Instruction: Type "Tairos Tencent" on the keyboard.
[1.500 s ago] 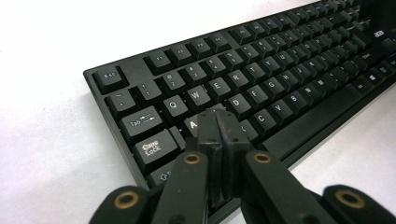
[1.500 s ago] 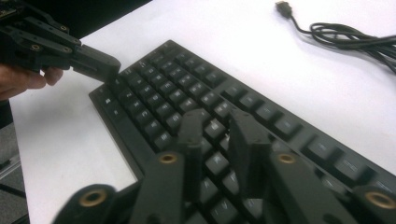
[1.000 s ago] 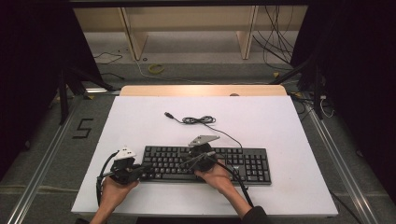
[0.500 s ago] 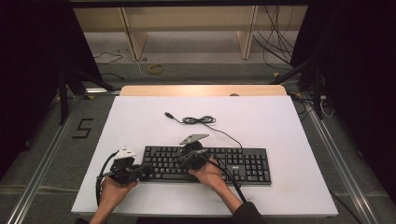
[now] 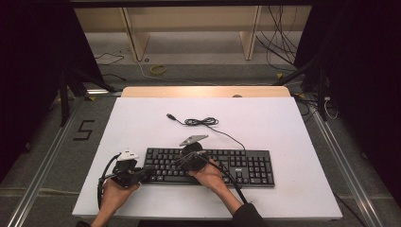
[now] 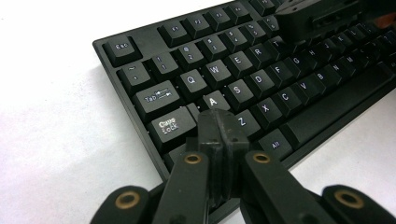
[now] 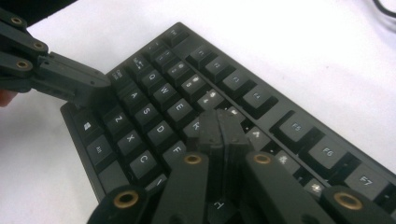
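- I had the left gripper [image 6: 219, 123] pressed together with nothing between its tips, poised right at the A and Z keys; whether it actually bore on a key I could not tell.
- My right gripper [image 7: 219, 128] was likewise closed on nothing, its tips low over the keys just right of E and D, near the R and F region.
- The keyboard [image 5: 208, 166] lay straight ahead of both tips, near the front edge of the table [image 5: 283, 118], its long axis running left to right across my side.
- In the high view my left gripper [image 5: 142, 174] sat at the keyboard's left end and my right gripper [image 5: 182, 162] over its left-middle, so the letter block was shared, with the number pad well apart from both.
- I judged any next key toward the centre would belong to the right hand, and the leftmost column to the left.
- The keyboard was matte black plastic, with squared, slightly dished caps and white legends; the table was smooth and white.
- A thin black cable [image 5: 201, 122] lay loosely coiled behind the keyboard.
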A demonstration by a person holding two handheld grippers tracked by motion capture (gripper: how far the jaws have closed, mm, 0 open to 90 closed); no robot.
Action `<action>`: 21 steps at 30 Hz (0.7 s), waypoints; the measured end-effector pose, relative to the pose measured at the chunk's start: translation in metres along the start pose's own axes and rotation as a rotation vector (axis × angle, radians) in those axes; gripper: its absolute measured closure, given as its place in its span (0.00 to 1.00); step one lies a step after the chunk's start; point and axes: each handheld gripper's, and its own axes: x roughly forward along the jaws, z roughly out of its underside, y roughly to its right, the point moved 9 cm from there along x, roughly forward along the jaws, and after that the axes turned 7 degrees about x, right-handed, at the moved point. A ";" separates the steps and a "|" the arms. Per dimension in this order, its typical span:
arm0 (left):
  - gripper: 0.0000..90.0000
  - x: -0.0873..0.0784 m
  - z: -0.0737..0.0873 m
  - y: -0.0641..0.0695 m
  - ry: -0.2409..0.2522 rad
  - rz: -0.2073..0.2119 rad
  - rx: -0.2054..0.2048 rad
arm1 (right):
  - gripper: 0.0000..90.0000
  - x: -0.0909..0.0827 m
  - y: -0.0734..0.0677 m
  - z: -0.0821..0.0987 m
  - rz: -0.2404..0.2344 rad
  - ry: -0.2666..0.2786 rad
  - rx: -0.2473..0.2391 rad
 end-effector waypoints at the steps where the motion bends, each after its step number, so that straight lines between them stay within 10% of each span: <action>1: 0.99 0.000 0.000 0.000 -0.001 0.000 0.000 | 1.00 0.001 0.000 0.001 0.000 -0.004 -0.001; 21: 1.00 0.003 0.002 0.000 -0.025 -0.011 0.011 | 1.00 0.007 0.001 0.005 0.028 -0.022 -0.002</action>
